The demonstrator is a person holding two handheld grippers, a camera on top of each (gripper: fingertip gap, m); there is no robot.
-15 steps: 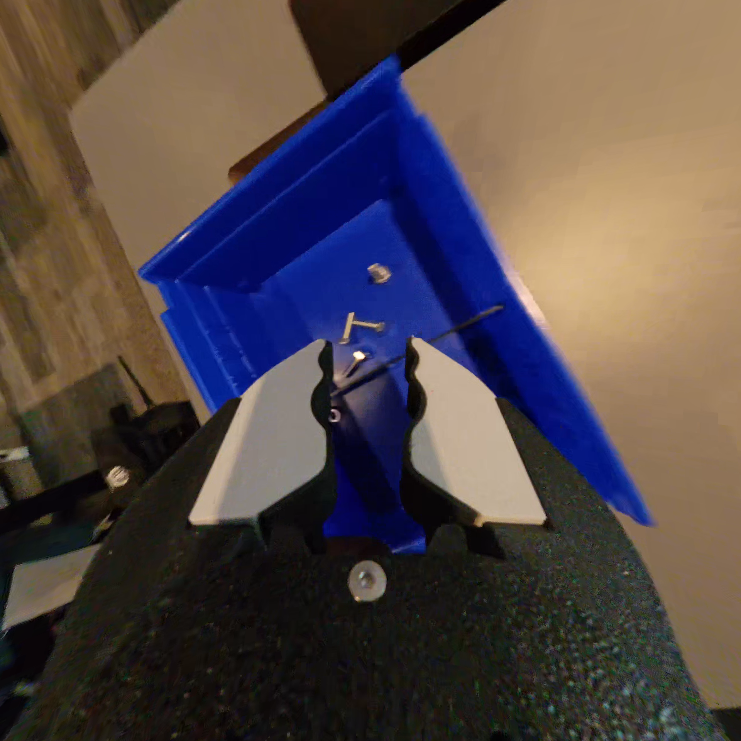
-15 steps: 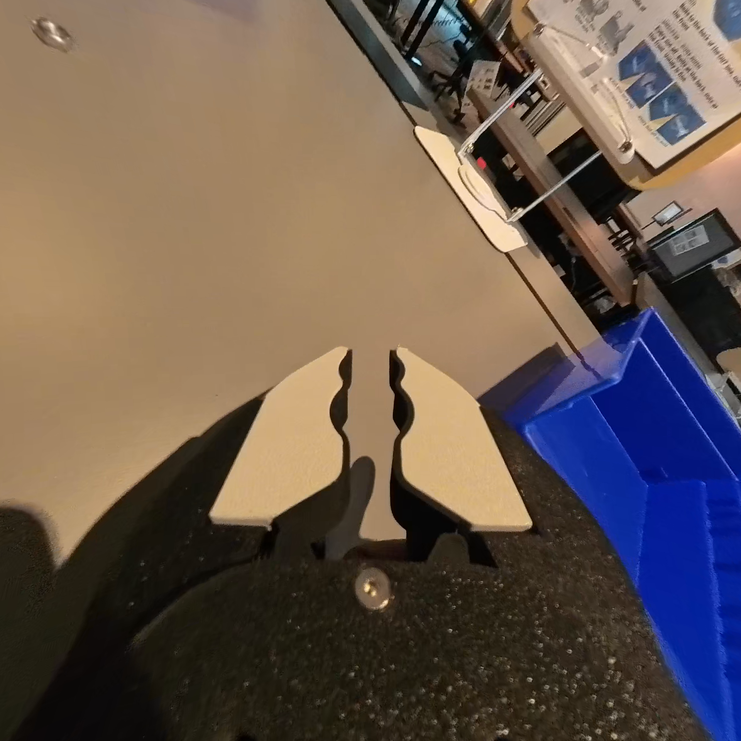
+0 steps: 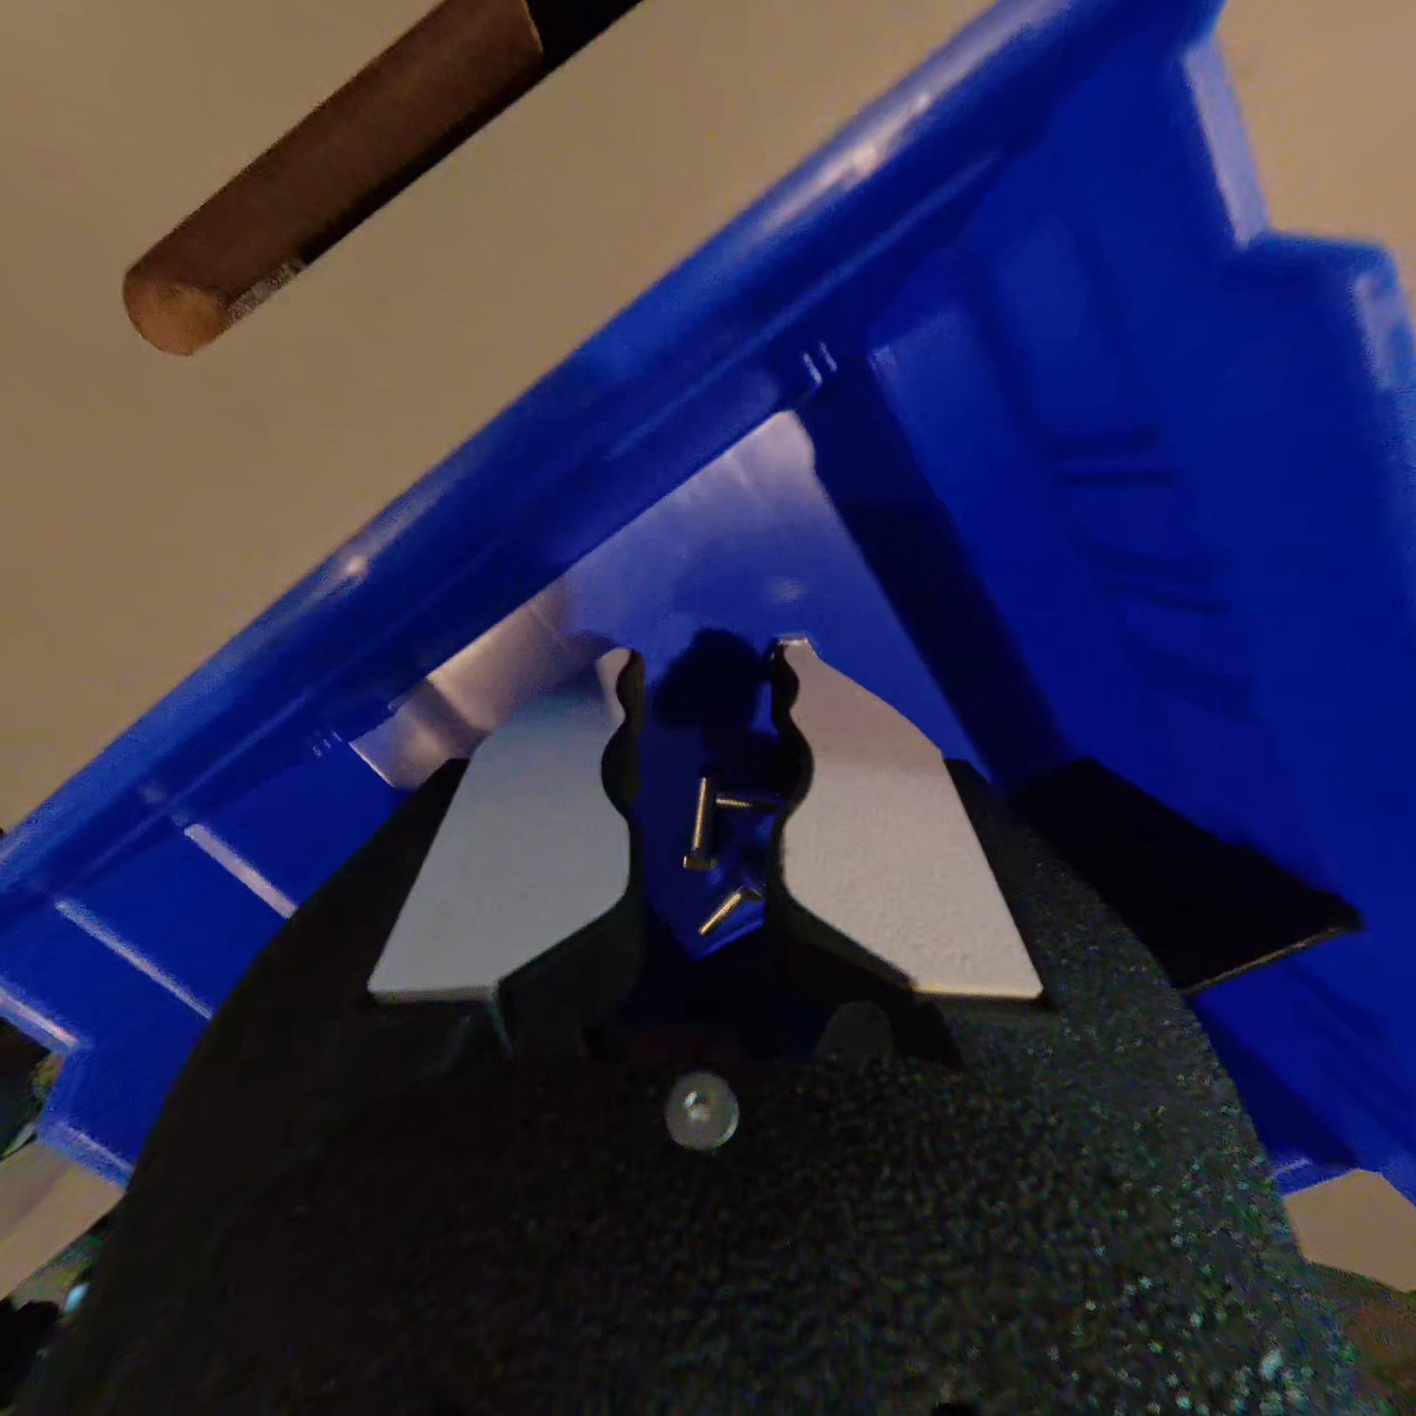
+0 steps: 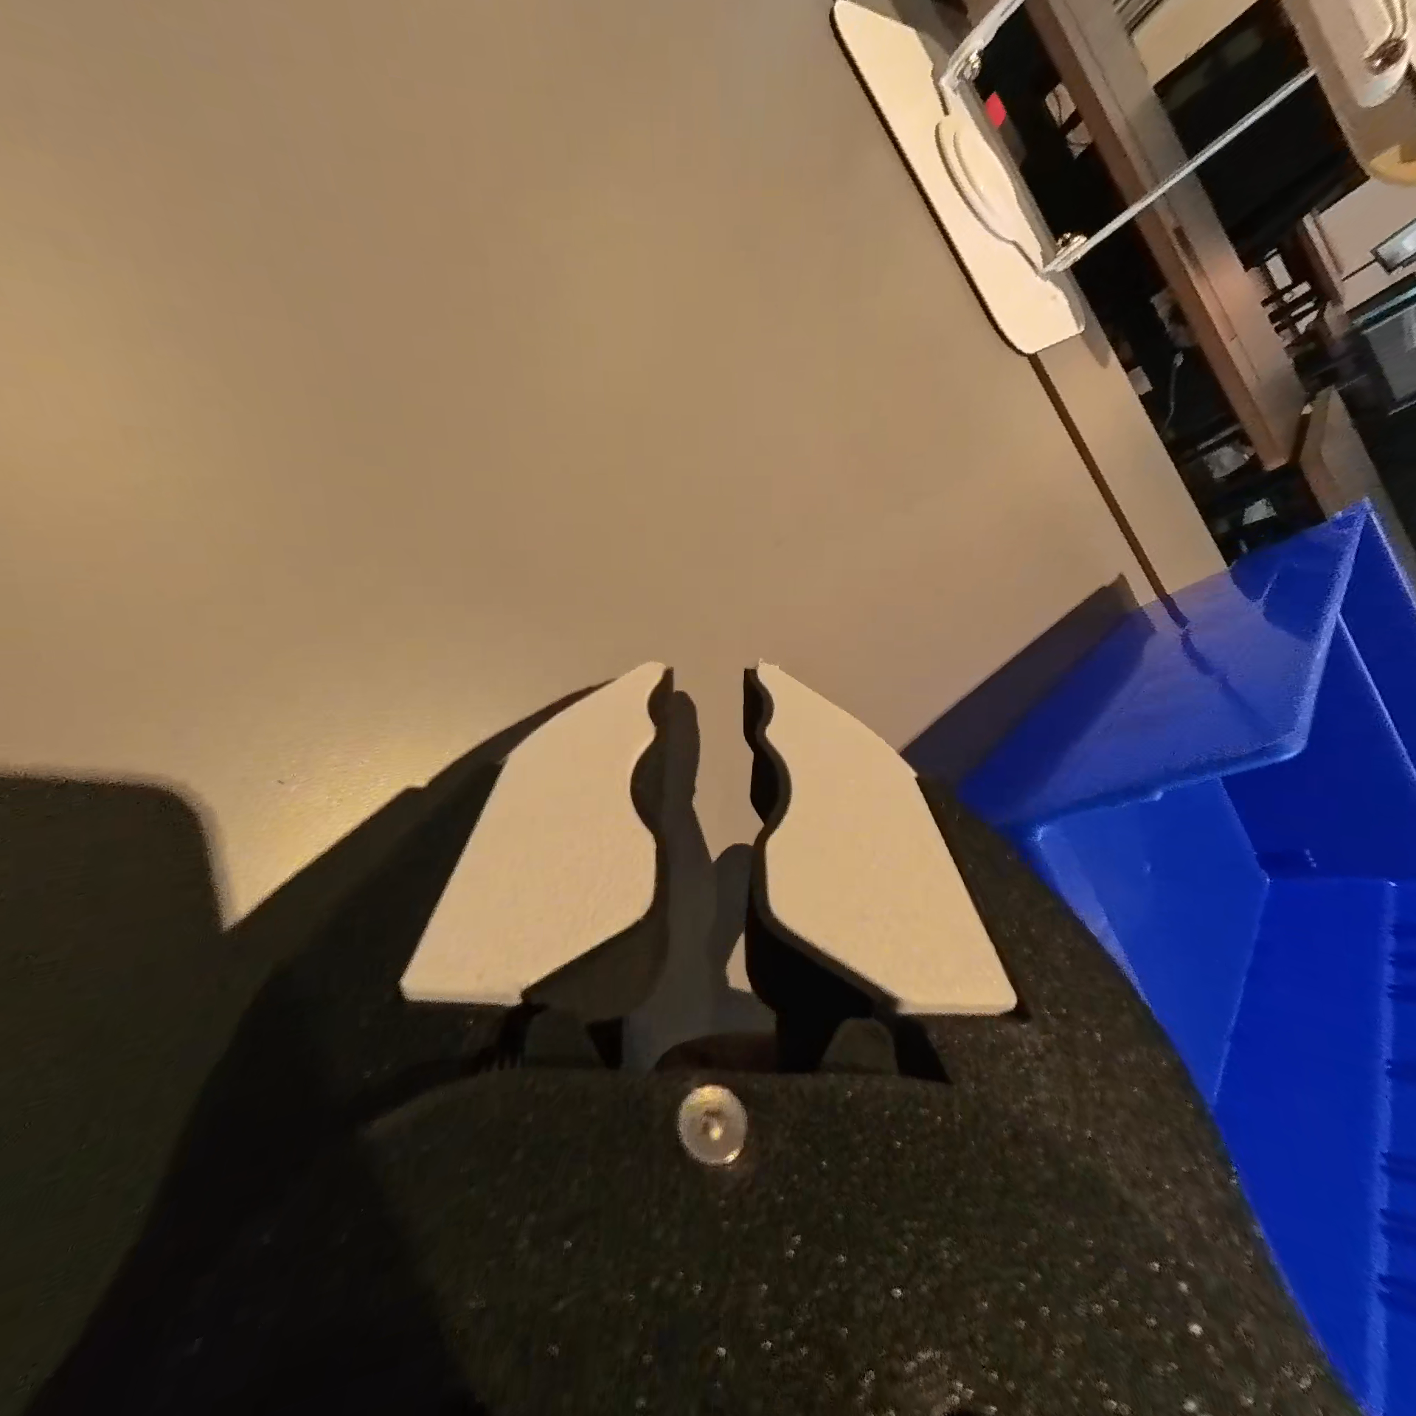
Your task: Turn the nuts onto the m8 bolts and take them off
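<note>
Three small silver metal bolts (image 3: 701,827) lie loose on the floor of the open blue plastic bin (image 3: 1073,460), close to one another and away from the bin's corners. You see them through the gap of your left gripper (image 3: 705,667), which reaches down inside the bin. Its jaws stand apart with nothing between them, and the pale fingers (image 3: 498,866) do not touch any bolt. Nuts cannot be made out in the blurred left wrist view.

Your right gripper (image 4: 709,678) hangs over the bare beige table top (image 4: 460,345), just beside the bin's outer wall. Its jaws are narrowly parted and empty.

Beyond the bin's far rim, the left wrist view shows a brown round wooden rod (image 3: 322,176) at the table's edge. At the table's far edge in the right wrist view sits a white flat base plate (image 4: 958,168) with a clear bracket rising from it.
</note>
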